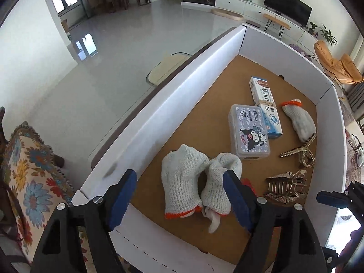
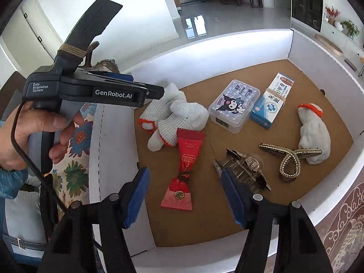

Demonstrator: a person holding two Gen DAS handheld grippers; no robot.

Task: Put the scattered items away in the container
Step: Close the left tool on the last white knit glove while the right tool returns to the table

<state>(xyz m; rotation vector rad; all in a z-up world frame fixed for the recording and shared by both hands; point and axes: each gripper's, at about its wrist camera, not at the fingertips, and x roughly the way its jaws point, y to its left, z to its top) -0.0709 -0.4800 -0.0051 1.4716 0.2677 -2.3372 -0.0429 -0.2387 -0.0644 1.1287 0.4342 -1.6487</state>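
A white-walled box point(image 1: 173, 104) with a brown floor point(image 2: 250, 204) holds the items. My left gripper point(image 1: 182, 195) is open above two white knit gloves point(image 1: 184, 177), which also show in the right wrist view point(image 2: 177, 113). My right gripper point(image 2: 185, 195) is open above a red pouch point(image 2: 184, 173), beside a gold hair claw point(image 2: 245, 170). A cartoon-printed plastic case point(image 1: 249, 132), a blue-white carton point(image 1: 266, 104), a third glove point(image 1: 300, 118) and a beaded hair clip point(image 2: 291, 159) lie on the box floor. Nothing is held.
A floral cloth point(image 1: 29, 170) lies left of the box. The left gripper's body and the hand on it point(image 2: 45, 122) hang over the box's left wall in the right wrist view. A patterned rug point(image 2: 345, 227) lies to the right.
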